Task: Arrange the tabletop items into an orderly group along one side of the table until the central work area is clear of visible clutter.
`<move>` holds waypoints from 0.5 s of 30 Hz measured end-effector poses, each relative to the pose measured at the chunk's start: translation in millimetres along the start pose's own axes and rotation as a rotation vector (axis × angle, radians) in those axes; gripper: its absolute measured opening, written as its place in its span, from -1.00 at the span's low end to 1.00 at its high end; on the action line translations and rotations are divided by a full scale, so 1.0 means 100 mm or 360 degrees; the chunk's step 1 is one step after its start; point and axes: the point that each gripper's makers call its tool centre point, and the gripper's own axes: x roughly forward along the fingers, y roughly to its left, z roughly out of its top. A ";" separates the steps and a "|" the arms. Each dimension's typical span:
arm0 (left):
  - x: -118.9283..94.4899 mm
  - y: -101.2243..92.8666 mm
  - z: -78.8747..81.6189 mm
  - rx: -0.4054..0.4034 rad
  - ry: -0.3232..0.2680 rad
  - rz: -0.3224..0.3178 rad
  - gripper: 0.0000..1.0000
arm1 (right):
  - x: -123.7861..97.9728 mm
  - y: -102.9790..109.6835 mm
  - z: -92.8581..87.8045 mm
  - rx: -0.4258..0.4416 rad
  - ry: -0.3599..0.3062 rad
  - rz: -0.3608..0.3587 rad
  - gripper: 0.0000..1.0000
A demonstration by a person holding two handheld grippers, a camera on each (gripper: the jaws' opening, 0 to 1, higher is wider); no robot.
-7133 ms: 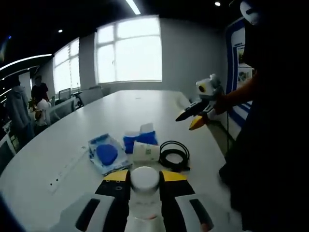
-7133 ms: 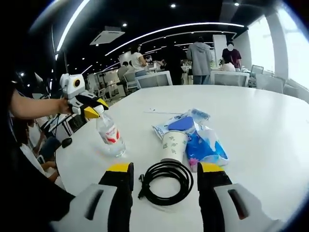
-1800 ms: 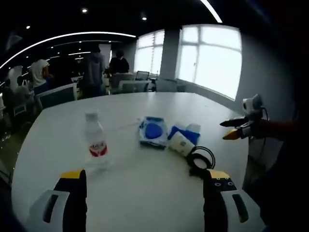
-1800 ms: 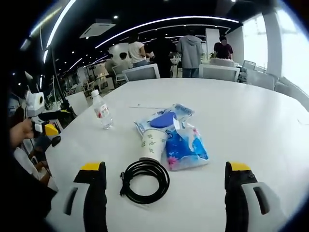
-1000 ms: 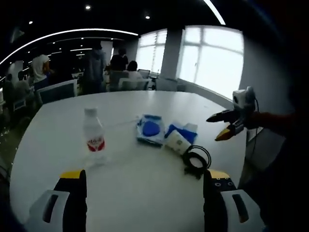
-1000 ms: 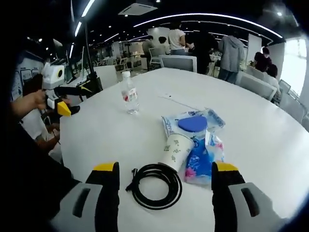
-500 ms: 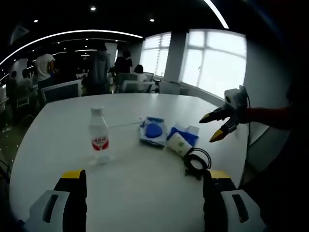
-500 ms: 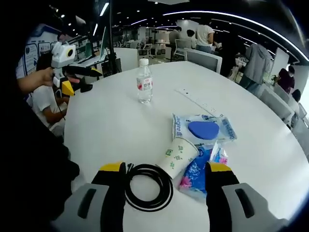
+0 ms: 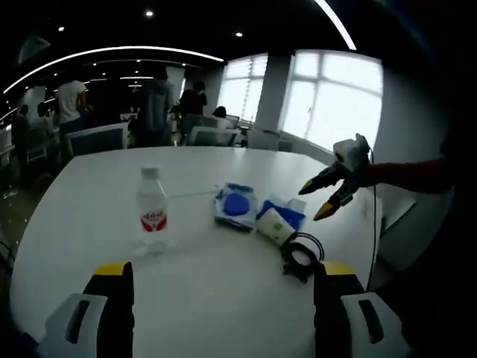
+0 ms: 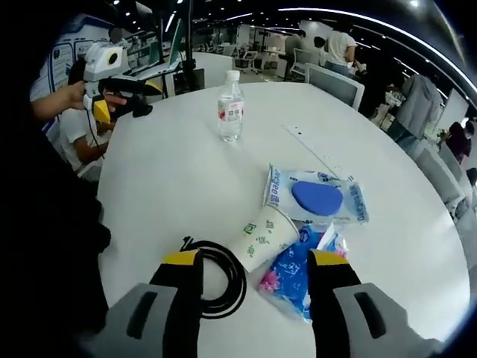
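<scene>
A paper cup (image 10: 261, 235) lies on its side on the white table (image 10: 164, 179), low between the jaws of my open right gripper (image 10: 256, 262). A black cable coil (image 10: 218, 277) lies by its left jaw and a blue tissue pack (image 10: 298, 272) by its right jaw. Beyond them lies a wipes pack (image 10: 317, 195), and a water bottle (image 10: 230, 108) stands farther off. My left gripper (image 9: 223, 277) is open over bare table, with the bottle (image 9: 152, 216) ahead on its left. The cup (image 9: 274, 224), coil (image 9: 302, 253) and wipes pack (image 9: 235, 203) lie to its right, under the right gripper (image 9: 314, 201).
A white strip (image 10: 317, 153) lies flat on the table beyond the wipes pack. The left gripper (image 10: 130, 101) is held in a hand off the table's left edge. Chairs, desks and several people stand in the office behind. Windows (image 9: 335, 104) light the far wall.
My left gripper let go of the bottle, which now stands alone, and drew back. My right gripper has come down closer over the cup and coil, and its jaws stand narrower.
</scene>
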 end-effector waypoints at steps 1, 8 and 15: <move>0.00 -0.01 0.01 -0.0009 -0.0006 0.0000 1.00 | 0.01 -0.02 0.00 -0.0015 0.0001 0.0009 0.00; -0.02 -0.03 0.07 0.0025 -0.0020 -0.0016 1.00 | 0.04 -0.06 0.13 0.0016 -0.0089 0.0104 -0.03; -0.06 -0.01 0.09 0.0073 -0.0004 -0.0017 1.00 | 0.10 0.00 0.22 -0.0060 -0.0082 0.0120 -0.11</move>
